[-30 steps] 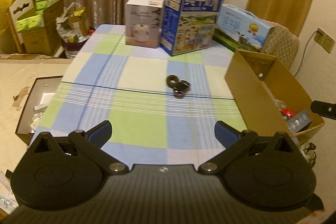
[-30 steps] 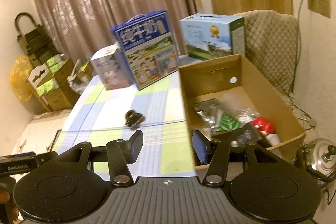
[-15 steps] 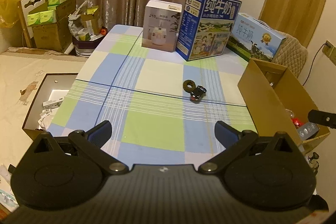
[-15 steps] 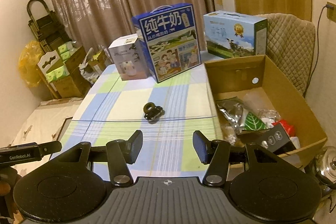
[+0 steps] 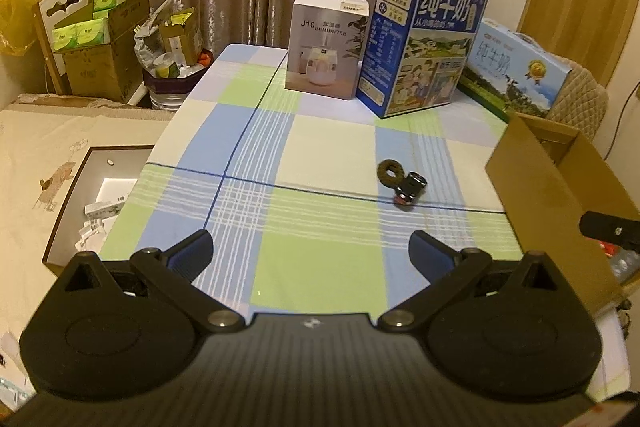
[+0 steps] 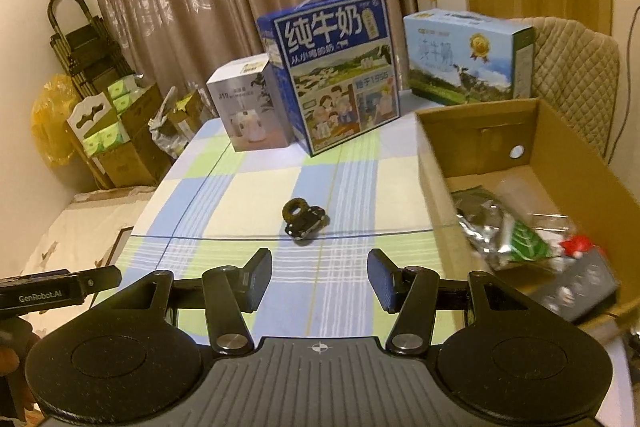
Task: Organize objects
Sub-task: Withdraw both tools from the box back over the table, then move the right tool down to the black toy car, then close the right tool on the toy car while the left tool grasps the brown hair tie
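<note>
Where print reads | milk carton (image 6: 336,75) "纯牛奶" | humidifier box (image 5: 326,53) "J10"

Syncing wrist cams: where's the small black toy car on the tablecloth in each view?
Left wrist: toy car right of centre, touching a dark ring, near the cardboard box.
Right wrist: toy car just left of centre, above the open jaws, ring behind it.
Shared landmark: blue milk carton at the table's far end.
</note>
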Demonstrator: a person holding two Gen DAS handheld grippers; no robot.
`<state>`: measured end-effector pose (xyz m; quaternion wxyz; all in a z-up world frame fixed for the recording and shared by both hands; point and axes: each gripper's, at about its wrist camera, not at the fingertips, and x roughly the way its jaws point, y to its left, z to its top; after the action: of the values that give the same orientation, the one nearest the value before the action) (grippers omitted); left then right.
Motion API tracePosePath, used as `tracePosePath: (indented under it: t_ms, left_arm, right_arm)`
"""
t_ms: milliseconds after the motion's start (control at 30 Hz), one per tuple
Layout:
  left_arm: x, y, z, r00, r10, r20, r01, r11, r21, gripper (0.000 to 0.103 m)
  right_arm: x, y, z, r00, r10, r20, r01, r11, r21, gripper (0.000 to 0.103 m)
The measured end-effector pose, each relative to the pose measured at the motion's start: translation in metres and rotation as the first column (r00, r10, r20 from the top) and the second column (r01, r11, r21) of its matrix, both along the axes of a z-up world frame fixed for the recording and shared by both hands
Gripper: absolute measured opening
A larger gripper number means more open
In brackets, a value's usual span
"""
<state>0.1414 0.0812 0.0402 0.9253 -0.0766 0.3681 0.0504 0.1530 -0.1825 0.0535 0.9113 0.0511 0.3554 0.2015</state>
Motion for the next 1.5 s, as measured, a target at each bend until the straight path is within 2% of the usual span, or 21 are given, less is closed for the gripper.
tracePosePath:
  t_ms: [333,733,1033,1233,1500]
  left_arm:
    - [0.073,0.011,-0.043,1.0,-0.01,-0.01,0.01,0.999,0.034,0.102]
    - [0.133,0.02,-0.095,0.999,0.031,-0.034,-0.032,0.999,-0.01,0.102]
    - [0.163,0.028,-0.106,0.998,0.05,-0.031,-0.05,0.999,-0.001,0.102]
    - [0.178,0.024,-0.113,0.999,0.019,-0.041,-0.018,1.0,0.023,0.102]
    - [0.185,0.03,-0.123,0.998,0.024,-0.058,-0.023,1.0,0.002,0.102]
  right_arm:
    - [0.067,0.039,-0.055,0.998,0.012,-0.069,-0.012,1.0,-0.001,0.05]
    - [0.119,0.067,-0.11,0.993,0.029,-0.117,-0.034,0.999,-0.042,0.05]
    - [0.145,0.084,-0.136,0.991,0.055,-0.123,-0.06,0.998,-0.038,0.05]
    - [0.162,0.1,-0.149,0.991,0.068,-0.118,-0.07,0.997,-0.017,0.05]
    - [0.181,0.113,-0.163,0.992,0.049,-0.115,-0.053,0.998,-0.034,0.05]
